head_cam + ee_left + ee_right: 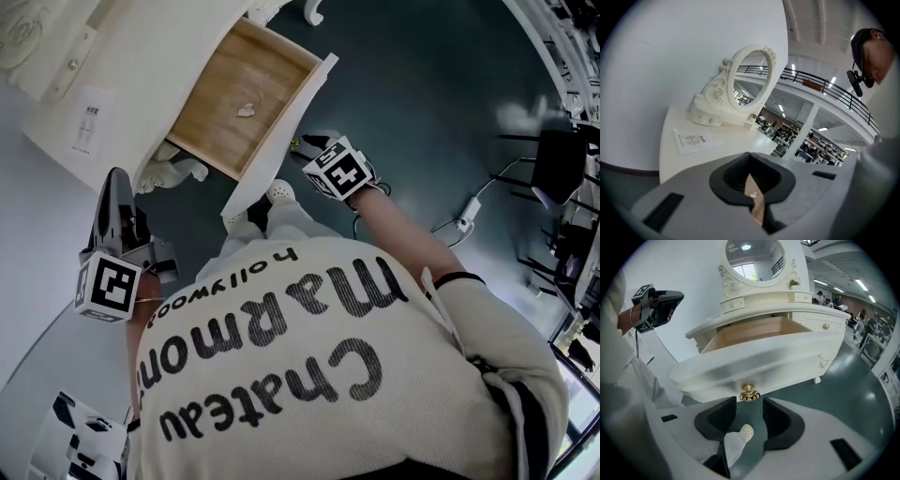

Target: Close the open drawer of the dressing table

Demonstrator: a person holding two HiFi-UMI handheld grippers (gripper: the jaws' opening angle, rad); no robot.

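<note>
The right hand-held gripper point(749, 405) is released: its jaws stand well apart and grasp nothing. Through the gap, only the person's white shoe point(745, 431) and the dark floor point(853, 380) show below. Just beyond the jaw tips, in line with the gap but not yet between the pads, is the brass knob point(749, 392). It sits at the middle of the front panel of the drawer point(754, 363). That panel's long axis runs across the right gripper view from left to right, square to the way the hand-held gripper points. The drawer is pulled far out, with its bare wooden inside open to view from above. Its line of travel runs straight away from the right hand-held gripper, back into the white bench point(811, 319) under the oval mirror point(754, 258). The coming move therefore likely calls for a push along that line, applied at or beside the knob so that the front stays square and does not bind. The left hand-held gripper point(751, 180) is clenched to a narrow slit with nothing in it. It is raised off to the left, beside the bench's end and apart from the drawer front. The right hand is therefore the nearer one and is better placed for the push.
</note>
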